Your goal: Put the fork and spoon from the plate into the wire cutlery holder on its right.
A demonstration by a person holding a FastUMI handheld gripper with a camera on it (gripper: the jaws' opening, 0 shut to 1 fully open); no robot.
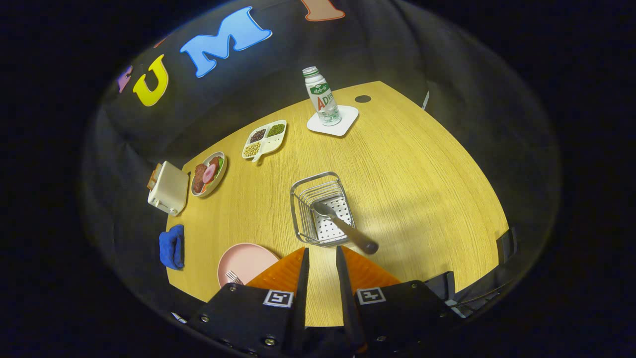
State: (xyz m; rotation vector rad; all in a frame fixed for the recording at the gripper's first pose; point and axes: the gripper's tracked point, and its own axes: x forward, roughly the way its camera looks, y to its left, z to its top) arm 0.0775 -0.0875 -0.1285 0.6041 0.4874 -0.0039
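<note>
The wire cutlery holder [299, 211] stands on the wooden table [422, 174] just ahead of my fingers. A metal spoon [345, 227] rests in it, bowl down on the perforated bottom, with the handle leaning out over the near rim towards my right finger. Left of the holder lies the pink plate [243, 259]. The fork [232, 276] lies on its near edge, with its tines showing and the rest hidden behind my left finger. My gripper [321, 248] hovers above the table, open, with nothing between its fingers.
Beyond the holder a small bottle [322, 97] stands on a white coaster [345, 124]. Far left are a divided dish of beans [264, 139], a plate of food [208, 174], a cream toaster [168, 188] and a blue cloth [172, 246] at the table's edge.
</note>
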